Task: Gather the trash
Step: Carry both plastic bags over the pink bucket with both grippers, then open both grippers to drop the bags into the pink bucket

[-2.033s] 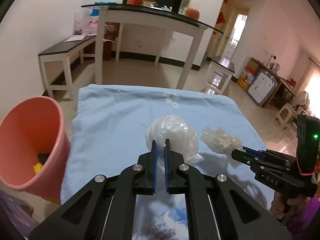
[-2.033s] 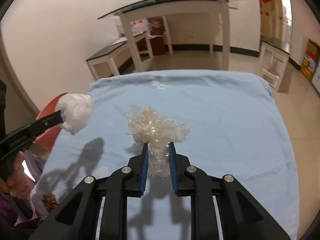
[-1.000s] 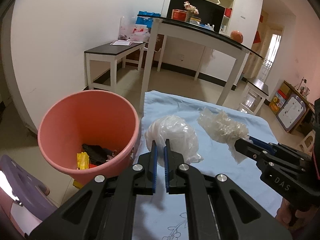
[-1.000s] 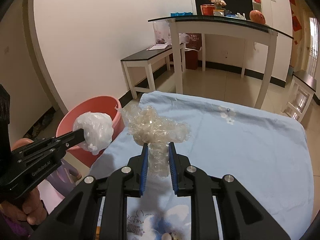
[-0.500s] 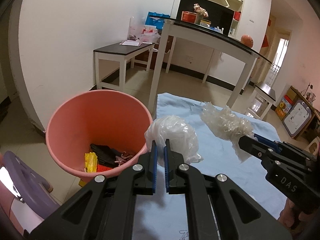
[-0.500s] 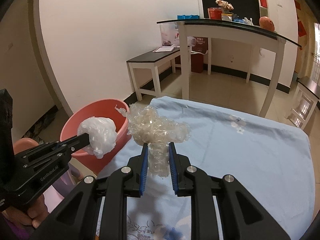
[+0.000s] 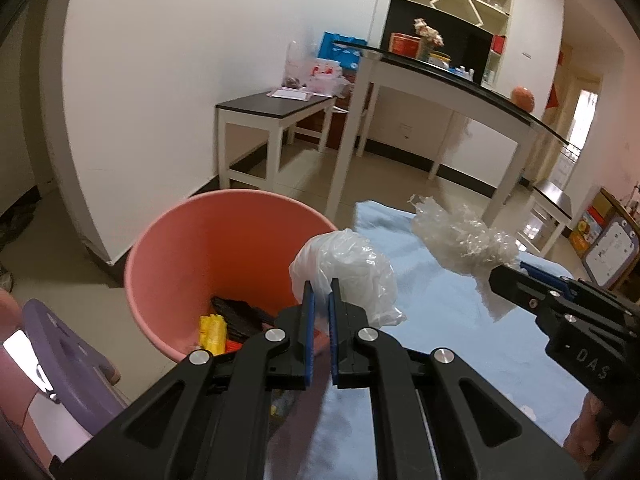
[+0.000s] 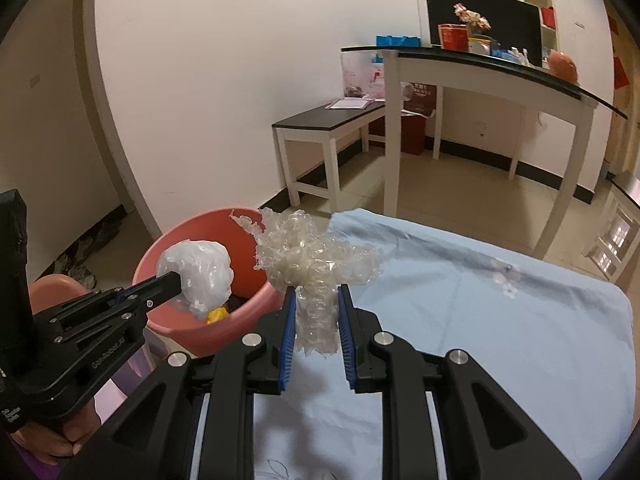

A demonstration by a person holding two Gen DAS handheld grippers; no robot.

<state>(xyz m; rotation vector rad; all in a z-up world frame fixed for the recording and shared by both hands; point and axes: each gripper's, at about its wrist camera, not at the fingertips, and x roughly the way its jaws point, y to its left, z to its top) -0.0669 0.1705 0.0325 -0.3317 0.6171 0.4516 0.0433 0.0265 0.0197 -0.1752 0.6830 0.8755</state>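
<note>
Two pieces of trash are in hand, neither yet released. The left gripper [image 7: 320, 300] is clamped nearly closed on a crumpled white plastic bag [image 7: 346, 270], which in the right wrist view sits over the near side of the pink bin [image 8: 192, 248]. The right gripper [image 8: 317, 312] is closed, with a moderate gap, on a wad of clear bubble wrap [image 8: 316, 264], held just right of the bin's rim above the left edge of the blue cloth [image 8: 500, 320]. The bin already contains a yellow item [image 7: 212, 328] and dark scraps. Judgement: collection is well advanced; what remains is dropping the bag, then bringing the wrap left over the bin. No other trash shows on the visible cloth.
</note>
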